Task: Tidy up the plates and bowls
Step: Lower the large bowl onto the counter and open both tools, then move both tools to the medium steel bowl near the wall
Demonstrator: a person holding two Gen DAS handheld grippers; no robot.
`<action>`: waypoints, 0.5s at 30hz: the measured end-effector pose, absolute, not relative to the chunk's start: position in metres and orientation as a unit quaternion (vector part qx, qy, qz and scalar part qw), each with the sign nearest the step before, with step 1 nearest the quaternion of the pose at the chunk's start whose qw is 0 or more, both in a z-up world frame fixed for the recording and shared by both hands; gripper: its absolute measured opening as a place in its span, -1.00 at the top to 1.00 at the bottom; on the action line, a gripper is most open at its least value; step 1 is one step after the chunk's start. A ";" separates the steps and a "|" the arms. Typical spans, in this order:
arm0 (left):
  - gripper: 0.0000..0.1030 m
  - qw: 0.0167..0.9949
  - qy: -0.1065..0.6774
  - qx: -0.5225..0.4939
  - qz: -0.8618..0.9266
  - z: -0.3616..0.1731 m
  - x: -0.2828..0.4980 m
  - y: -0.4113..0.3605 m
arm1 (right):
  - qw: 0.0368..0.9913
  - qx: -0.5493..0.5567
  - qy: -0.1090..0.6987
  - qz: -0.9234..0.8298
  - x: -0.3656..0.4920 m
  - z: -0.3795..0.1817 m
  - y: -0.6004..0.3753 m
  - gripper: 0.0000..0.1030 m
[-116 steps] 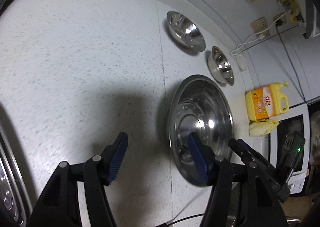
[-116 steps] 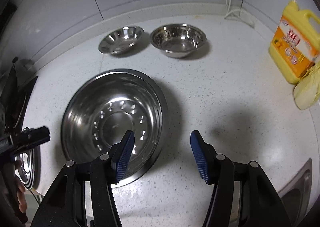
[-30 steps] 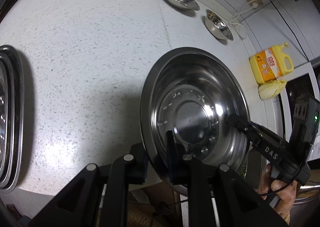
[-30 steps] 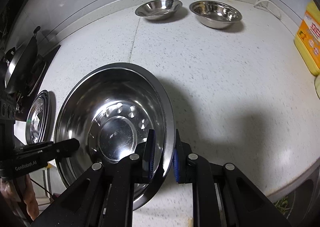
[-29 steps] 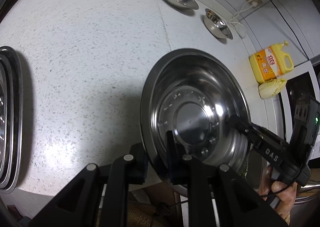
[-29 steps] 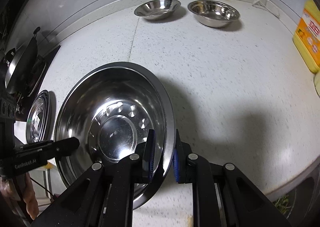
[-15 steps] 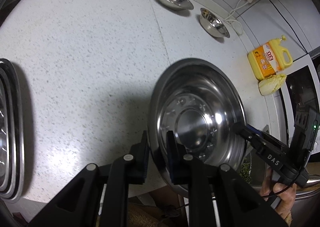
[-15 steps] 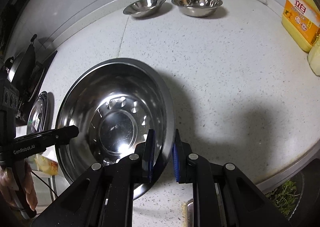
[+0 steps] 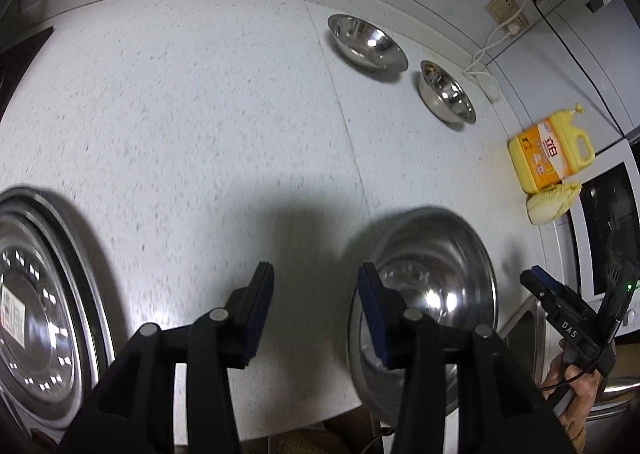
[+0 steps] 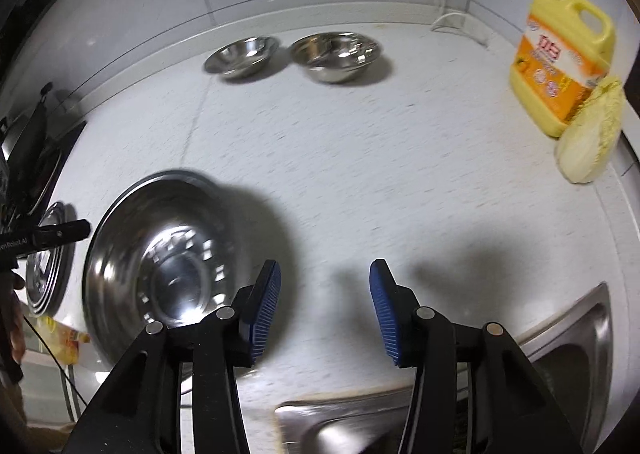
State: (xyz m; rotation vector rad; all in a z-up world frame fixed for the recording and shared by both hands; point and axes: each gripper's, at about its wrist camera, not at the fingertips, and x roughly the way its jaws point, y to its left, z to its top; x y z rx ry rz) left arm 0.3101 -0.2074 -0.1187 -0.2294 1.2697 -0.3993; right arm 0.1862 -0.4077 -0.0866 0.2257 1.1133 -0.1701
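Both grippers have let go of the large bowl [image 10: 168,258]: a second ago each was clamped on its rim, and now the left gripper [image 9: 316,310] and right gripper [image 10: 325,306] both have their fingers spread wide and hold nothing. The large bowl rests on the worktop [image 10: 360,158] at the lower left of the right wrist view, near the front edge; its image is blurred. By judgement, this placement is finished and the next item can be addressed. Count: one large bowl; two small bowls, one [image 10: 242,55] beside the other [image 10: 336,54], at the upper centre against the wall; one stack of plates [image 9: 36,314] at the lower left of the left wrist view, number in it not determinable.
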 end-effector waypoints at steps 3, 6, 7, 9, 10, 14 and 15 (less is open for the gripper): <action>0.19 0.780 0.587 -0.105 -0.190 -0.115 0.328 -0.214 | 0.842 0.110 0.520 -0.093 0.190 -0.081 -0.427 0.19; 0.19 0.777 0.587 -0.104 -0.199 -0.114 0.346 -0.225 | 0.846 0.107 0.511 -0.108 0.196 -0.075 -0.444 0.15; 0.19 0.775 0.588 -0.106 -0.208 -0.114 0.355 -0.231 | 0.847 0.107 0.508 -0.112 0.200 -0.073 -0.449 0.13; 0.19 0.771 0.585 -0.111 -0.224 -0.113 0.368 -0.241 | 0.851 0.102 0.501 -0.119 0.209 -0.069 -0.460 0.11; 0.18 0.769 0.583 -0.112 -0.238 -0.112 0.376 -0.249 | 0.852 0.098 0.499 -0.123 0.215 -0.067 -0.466 0.09; 0.18 0.758 0.579 -0.122 -0.275 -0.113 0.402 -0.282 | 0.853 0.088 0.496 -0.133 0.242 -0.067 -0.487 0.03; 0.18 0.754 0.578 -0.126 -0.285 -0.113 0.409 -0.290 | 0.853 0.083 0.497 -0.137 0.250 -0.070 -0.492 0.03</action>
